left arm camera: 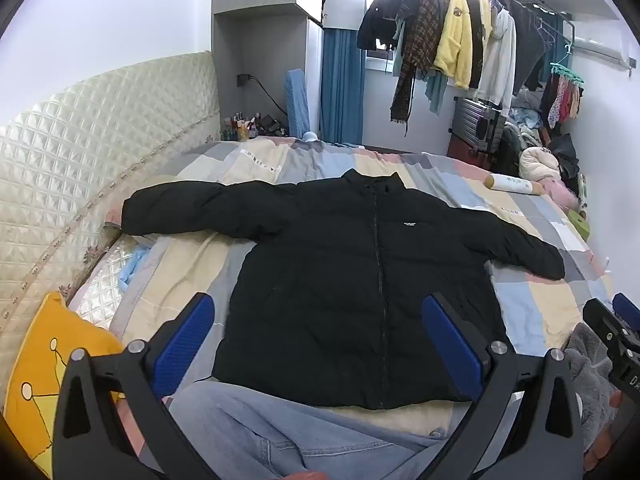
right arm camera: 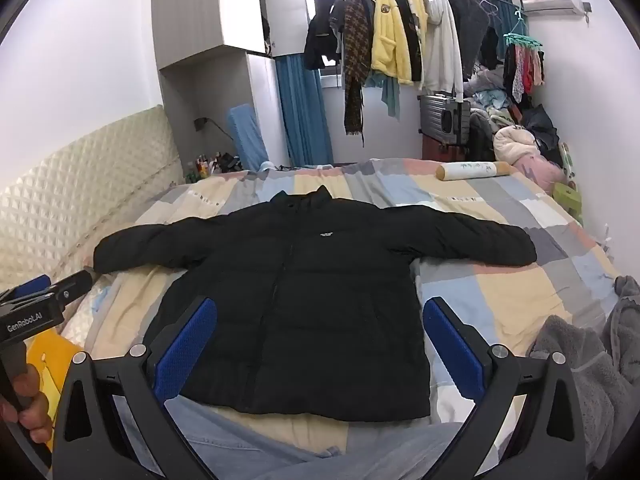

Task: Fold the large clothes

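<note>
A black puffer jacket (left arm camera: 340,264) (right arm camera: 304,288) lies flat and face up on the patchwork bedspread (left arm camera: 532,312) (right arm camera: 500,292). It is zipped, with both sleeves spread out to the sides and the collar pointing away from me. My left gripper (left arm camera: 318,316) hovers open above the jacket's lower hem, blue pads wide apart, holding nothing. My right gripper (right arm camera: 320,318) is likewise open over the hem with nothing between its fingers. The right gripper's edge (left arm camera: 616,332) shows at the right of the left wrist view, and the left gripper's side (right arm camera: 36,304) at the left of the right wrist view.
Light blue jeans (left arm camera: 280,432) (right arm camera: 248,440) lie just in front of the jacket's hem. A grey fleece garment (right arm camera: 592,368) is heaped at the right, a yellow pillow (left arm camera: 48,368) at the left. A quilted headboard (left arm camera: 100,136) bounds the left; a rolled bolster (right arm camera: 472,170) lies far right.
</note>
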`<state>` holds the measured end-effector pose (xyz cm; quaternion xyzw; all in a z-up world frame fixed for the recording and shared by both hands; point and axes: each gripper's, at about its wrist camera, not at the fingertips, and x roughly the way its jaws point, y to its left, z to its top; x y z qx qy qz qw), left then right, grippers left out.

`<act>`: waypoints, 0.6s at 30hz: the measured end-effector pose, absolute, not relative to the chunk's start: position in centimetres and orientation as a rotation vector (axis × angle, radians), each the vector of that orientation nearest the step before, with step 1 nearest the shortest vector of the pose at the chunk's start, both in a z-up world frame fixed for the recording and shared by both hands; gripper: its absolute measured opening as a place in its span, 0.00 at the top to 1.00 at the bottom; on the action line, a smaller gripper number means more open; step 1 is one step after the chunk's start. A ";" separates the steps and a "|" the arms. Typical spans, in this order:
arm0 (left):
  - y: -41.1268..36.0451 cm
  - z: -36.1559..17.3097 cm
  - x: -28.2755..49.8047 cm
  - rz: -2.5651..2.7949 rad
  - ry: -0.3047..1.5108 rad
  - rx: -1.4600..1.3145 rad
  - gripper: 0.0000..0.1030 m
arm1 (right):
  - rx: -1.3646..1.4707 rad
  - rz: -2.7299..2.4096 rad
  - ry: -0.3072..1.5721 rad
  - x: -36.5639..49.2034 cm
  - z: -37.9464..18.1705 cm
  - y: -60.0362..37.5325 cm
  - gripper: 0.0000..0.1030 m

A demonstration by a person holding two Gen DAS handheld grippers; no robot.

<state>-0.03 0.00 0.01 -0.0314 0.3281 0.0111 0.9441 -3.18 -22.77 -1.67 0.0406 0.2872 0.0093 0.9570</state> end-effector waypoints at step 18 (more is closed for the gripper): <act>0.4 -1.1 -0.8 0.023 0.714 -0.079 0.00 | 0.057 0.021 0.629 -2.8 -2.4 -22.2 0.00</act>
